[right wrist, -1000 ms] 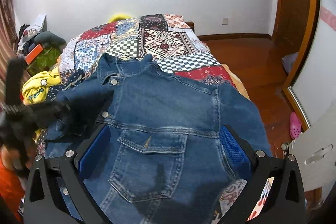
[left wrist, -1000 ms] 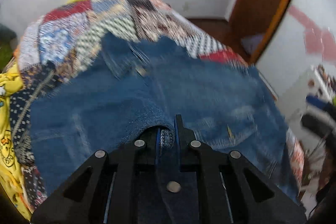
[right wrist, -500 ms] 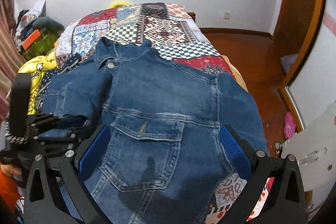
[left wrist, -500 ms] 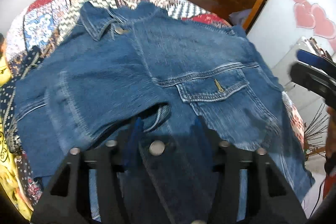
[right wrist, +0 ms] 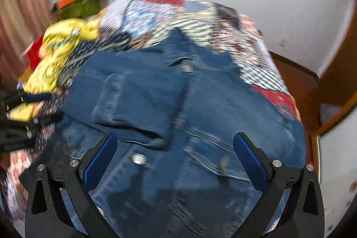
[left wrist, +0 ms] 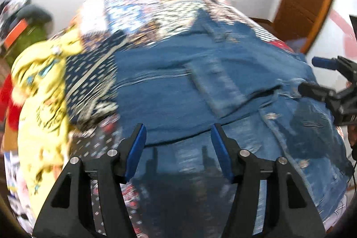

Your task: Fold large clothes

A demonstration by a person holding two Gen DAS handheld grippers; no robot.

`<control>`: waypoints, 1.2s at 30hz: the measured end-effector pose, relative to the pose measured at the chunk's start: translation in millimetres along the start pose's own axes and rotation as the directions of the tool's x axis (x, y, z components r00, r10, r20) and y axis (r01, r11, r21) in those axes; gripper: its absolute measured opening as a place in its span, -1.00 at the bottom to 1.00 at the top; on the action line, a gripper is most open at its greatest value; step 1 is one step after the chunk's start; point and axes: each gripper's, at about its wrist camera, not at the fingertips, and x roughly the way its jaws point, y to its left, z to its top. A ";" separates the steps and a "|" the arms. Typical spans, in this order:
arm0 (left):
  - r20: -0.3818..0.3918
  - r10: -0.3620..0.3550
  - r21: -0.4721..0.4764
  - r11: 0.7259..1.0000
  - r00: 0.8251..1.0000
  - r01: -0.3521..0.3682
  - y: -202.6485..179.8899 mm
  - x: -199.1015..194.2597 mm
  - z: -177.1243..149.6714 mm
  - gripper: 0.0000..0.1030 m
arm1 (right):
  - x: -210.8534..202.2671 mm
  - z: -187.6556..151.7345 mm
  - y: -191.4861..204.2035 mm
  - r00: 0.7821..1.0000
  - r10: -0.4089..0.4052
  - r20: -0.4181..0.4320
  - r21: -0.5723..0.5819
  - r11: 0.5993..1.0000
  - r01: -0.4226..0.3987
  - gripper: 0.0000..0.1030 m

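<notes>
A crumpled yellow cloth (right wrist: 60,52) lies at the left of the patchwork quilt (right wrist: 223,21). The left gripper (left wrist: 178,139), jaws opening with nothing between them, hangs over the jacket (right wrist: 212,108), stiff blue denim spread on the quilt, one sleeve folded across its front. The right gripper (right wrist: 175,148) stands wide and empty above its metal button (right wrist: 138,158).

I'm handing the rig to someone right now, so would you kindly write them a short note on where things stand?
Left gripper: jaws opening, nothing between them, hovering over the jacket's near edge.
Right gripper: wide open, empty, above the jacket front.
Denim jacket: lies front up on the patchwork bedspread, collar at the far end. One sleeve is already folded across the chest.
Left to do: fold in the other sleeve, then fold the body.
Yellow garment lies beside the jacket, untouched.
</notes>
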 end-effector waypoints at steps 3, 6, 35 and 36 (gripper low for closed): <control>-0.010 0.016 -0.067 0.998 1.000 -0.017 28.2 1.2 -12.1 0.15 | 21.6 6.7 28.0 0.999 0.028 -0.043 -0.078 0.996 -0.031 1.00; -0.023 0.017 -0.119 0.993 1.000 -0.020 46.6 4.8 -23.4 0.15 | 41.9 11.4 52.4 0.996 0.038 -0.083 -0.168 0.984 -0.052 0.97; 0.019 -0.016 -0.138 0.990 1.000 0.019 32.3 3.7 -3.5 0.15 | 9.1 41.8 14.8 0.993 0.099 0.071 -0.046 0.994 -0.096 -0.74; 0.023 -0.020 -0.132 0.991 1.000 0.023 28.2 4.7 1.1 0.15 | 6.8 43.9 8.0 0.991 0.104 0.084 -0.015 0.995 -0.103 -0.74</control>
